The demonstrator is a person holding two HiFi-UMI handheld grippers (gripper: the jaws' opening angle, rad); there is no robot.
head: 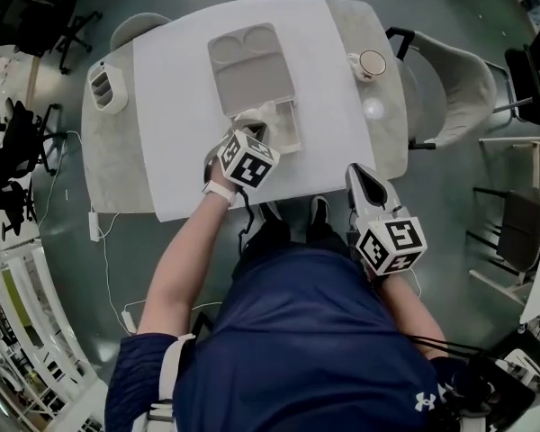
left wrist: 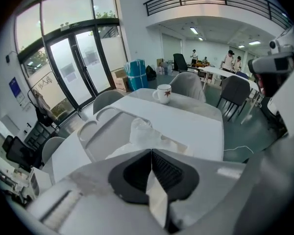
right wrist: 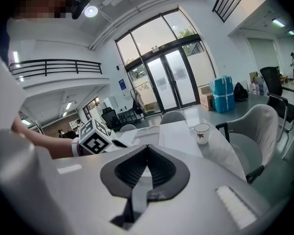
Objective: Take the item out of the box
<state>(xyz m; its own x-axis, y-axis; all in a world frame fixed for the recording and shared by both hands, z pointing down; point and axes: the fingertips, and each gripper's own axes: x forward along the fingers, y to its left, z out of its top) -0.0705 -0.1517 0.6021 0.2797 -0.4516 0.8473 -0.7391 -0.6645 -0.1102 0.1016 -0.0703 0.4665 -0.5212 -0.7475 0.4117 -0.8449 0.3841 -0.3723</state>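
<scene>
A shallow grey box (head: 288, 126) lies open on the white mat, its lid (head: 250, 66) folded back away from me. A crumpled white bag-like item (head: 257, 115) sits in the box's near left part; it also shows ahead in the left gripper view (left wrist: 143, 131). My left gripper (head: 254, 133) reaches over the box's front edge and is shut on a thin white flap of that item (left wrist: 154, 190), pinched between the jaws (left wrist: 151, 153). My right gripper (head: 361, 176) hovers off the table's near right corner, shut with nothing in it (right wrist: 147, 153).
A white cup (head: 371, 63) stands on the grey table (head: 117, 169) at the far right, also seen from the right gripper (right wrist: 201, 132). A small white rack (head: 106, 88) sits at the table's left edge. Chairs (head: 450, 79) ring the table.
</scene>
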